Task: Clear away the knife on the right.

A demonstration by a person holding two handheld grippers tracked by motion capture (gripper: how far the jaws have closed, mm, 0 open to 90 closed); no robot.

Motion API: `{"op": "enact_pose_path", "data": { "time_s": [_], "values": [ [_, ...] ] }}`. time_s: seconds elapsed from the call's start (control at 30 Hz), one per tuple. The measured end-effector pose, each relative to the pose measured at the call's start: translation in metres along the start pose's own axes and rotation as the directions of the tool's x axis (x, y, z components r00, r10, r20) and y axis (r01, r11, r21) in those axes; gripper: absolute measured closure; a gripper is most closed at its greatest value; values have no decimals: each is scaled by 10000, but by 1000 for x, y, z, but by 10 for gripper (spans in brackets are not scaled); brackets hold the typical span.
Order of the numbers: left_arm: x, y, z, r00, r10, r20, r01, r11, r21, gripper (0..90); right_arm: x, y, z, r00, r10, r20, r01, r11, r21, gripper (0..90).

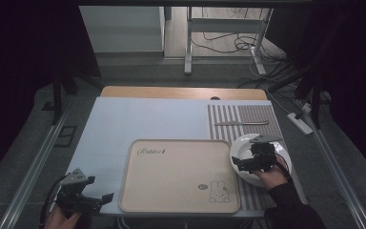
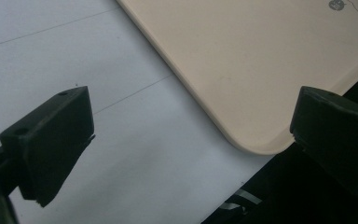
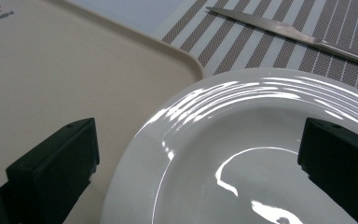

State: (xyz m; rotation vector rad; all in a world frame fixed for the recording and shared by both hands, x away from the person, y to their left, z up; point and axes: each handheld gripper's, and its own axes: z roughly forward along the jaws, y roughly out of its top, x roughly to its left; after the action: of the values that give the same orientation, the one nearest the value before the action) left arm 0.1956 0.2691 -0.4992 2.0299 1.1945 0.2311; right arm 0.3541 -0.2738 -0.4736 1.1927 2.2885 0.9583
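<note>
A beige tray (image 1: 178, 174) printed with a rabbit lies at the table's front centre. To its right a white plate (image 1: 280, 148) sits on a striped placemat (image 1: 248, 114), its left rim over the tray's edge. My right gripper (image 1: 237, 165) hovers open above the plate's left part; in the right gripper view the plate (image 3: 261, 154) lies between and below the wide jaws, beside the tray (image 3: 65, 74). My left gripper (image 1: 102, 200) is open at the front left, pointing at the tray's near-left corner (image 2: 261, 60), nothing held.
A metal knife (image 1: 242, 123) lies across the placemat behind the plate, also seen as a knife (image 3: 298, 32) in the right gripper view. A pale blue mat (image 1: 143, 119) covers the table's left and back. The table's front edge runs just under the left gripper.
</note>
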Motion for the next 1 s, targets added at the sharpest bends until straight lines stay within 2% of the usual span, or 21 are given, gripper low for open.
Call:
{"op": "enact_pose_path", "data": {
  "time_s": [0.67,1.0],
  "values": [
    [-1,0,0,10000,65,-25,-65,10000,8,7,-15,31,32,9994,167,-289,-163,9997,163,0],
    [-1,0,0,9999,96,-28,-96,10000,-11,7,-22,47,50,9996,58,-280,-49,9995,312,0]
  ]
}}
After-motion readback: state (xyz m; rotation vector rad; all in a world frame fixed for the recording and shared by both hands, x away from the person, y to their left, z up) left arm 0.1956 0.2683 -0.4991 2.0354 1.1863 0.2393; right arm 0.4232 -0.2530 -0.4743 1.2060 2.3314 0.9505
